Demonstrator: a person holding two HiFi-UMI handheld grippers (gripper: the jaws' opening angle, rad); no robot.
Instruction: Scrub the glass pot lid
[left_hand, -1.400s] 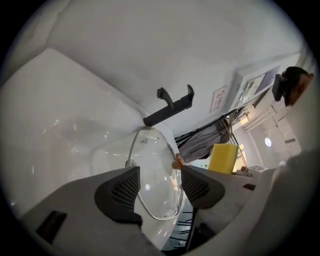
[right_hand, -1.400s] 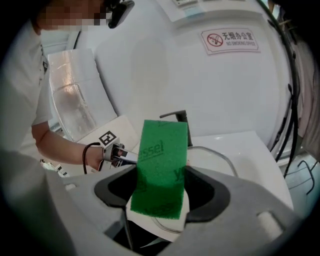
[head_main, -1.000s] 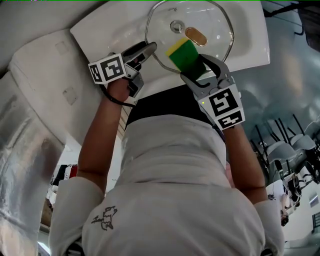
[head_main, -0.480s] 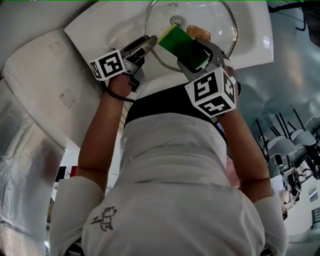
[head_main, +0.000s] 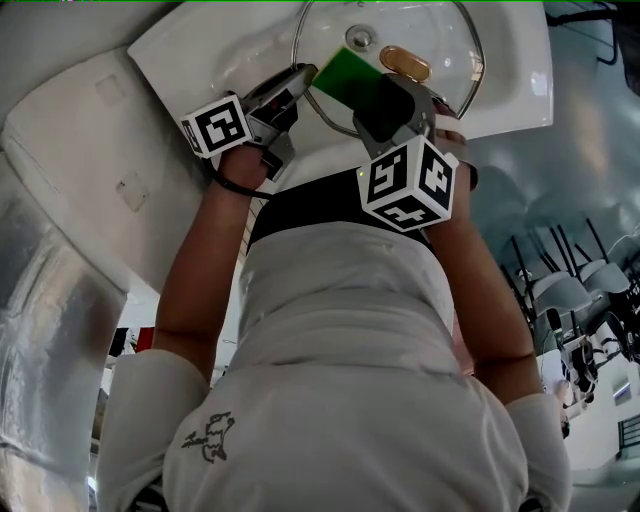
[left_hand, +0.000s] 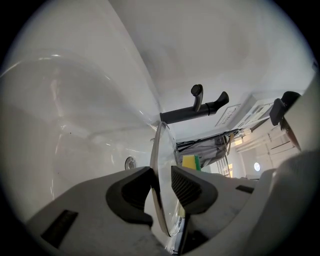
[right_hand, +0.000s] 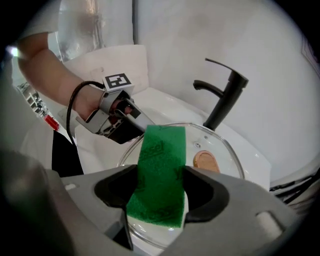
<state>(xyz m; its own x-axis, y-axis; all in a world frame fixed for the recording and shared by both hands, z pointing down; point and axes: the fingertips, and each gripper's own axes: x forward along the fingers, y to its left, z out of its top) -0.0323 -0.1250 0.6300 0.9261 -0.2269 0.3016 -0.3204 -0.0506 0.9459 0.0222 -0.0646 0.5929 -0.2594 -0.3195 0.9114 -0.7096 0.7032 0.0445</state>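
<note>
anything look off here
Nothing stands out. The round glass pot lid looks intact, its rim between the left tongs, which have just been closing; the right tongs hold a green scouring sponge over it.

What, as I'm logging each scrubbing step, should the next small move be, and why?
Probably press the green sponge onto the glass pot lid and start rubbing. The right gripper clamps the sponge just over the glass; the jaws of the left gripper have just been closing and now pinch the lid's rim, so it looks steadied.
</note>
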